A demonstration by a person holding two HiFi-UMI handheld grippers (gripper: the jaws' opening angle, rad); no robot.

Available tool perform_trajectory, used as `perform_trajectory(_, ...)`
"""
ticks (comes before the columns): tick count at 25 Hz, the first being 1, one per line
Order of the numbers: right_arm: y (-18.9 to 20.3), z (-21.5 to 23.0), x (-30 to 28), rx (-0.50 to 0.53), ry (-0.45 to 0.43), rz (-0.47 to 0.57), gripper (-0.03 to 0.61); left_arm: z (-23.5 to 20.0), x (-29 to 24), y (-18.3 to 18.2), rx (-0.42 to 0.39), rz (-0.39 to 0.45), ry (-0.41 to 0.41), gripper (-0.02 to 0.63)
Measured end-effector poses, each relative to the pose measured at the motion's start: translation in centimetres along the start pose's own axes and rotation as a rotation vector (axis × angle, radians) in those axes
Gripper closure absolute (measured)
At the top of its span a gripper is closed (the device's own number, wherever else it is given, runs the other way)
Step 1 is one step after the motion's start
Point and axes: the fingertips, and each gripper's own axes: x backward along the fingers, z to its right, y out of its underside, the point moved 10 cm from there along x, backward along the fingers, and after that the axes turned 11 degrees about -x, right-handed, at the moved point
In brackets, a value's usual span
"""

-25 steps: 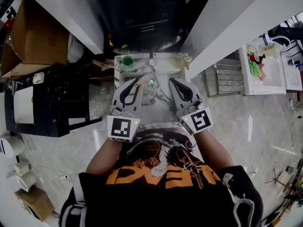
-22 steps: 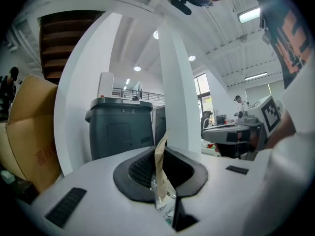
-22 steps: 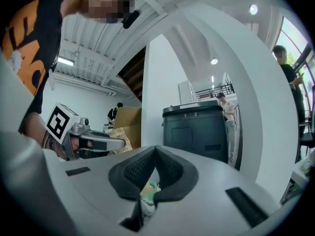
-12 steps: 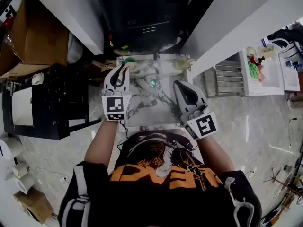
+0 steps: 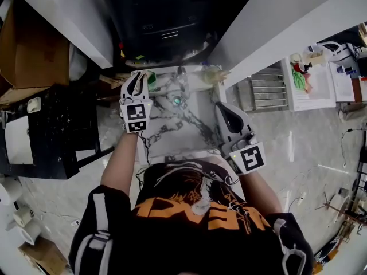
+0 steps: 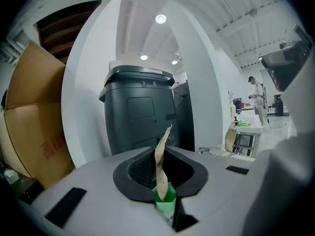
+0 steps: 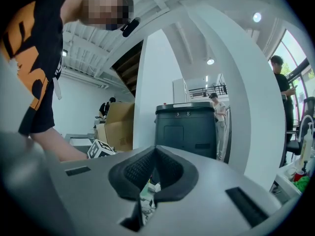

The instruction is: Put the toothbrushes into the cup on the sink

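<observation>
A green cup (image 5: pixel 151 78) stands at the back left corner of the marble sink (image 5: pixel 172 136). My left gripper (image 5: pixel 138 75) hovers right beside and over it, shut on a toothbrush in a brown paper wrapper (image 6: pixel 161 161). In the left gripper view the wrapper stands up between the jaws (image 6: pixel 166 208), and its lower end meets the green cup (image 6: pixel 165 201) just below. My right gripper (image 5: pixel 223 107) hangs over the sink's right side, shut with nothing in it (image 7: pixel 147 193). A pale beige item (image 5: pixel 214 73) sits at the back right corner.
A dark grey bin (image 5: pixel 157 24) stands behind the sink between white pillars. A cardboard box (image 5: pixel 31 50) and a black shelf (image 5: pixel 54 125) are to the left. To the right are a metal rack (image 5: pixel 264 93) and a white table (image 5: pixel 315 99) with items. The drain (image 5: pixel 177 101) glints mid-basin.
My left gripper has travelled from over the middle of the sink to its back left corner, carrying the toothbrush to the green cup. The right gripper has barely shifted.
</observation>
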Motion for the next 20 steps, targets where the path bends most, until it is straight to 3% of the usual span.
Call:
perform_trajectory(10,0.2,0.8,-1.0,0.005,0.036,-0.030,0.566,1.7,-3.1,3.5,0.004,-0.045,0.046,0.558)
perform_trajectory(18,0.5,0.6,-2.4,0.007,0.015,-0.041,0.565,2.1,-3.6,5.2,-0.009,-0.074,0.061,0.556)
perform_trajectory(20,0.5,0.5,-2.4,0.008,0.008,-0.041,0.565,2.2,-3.6,5.1,-0.012,-0.068,0.068,0.526)
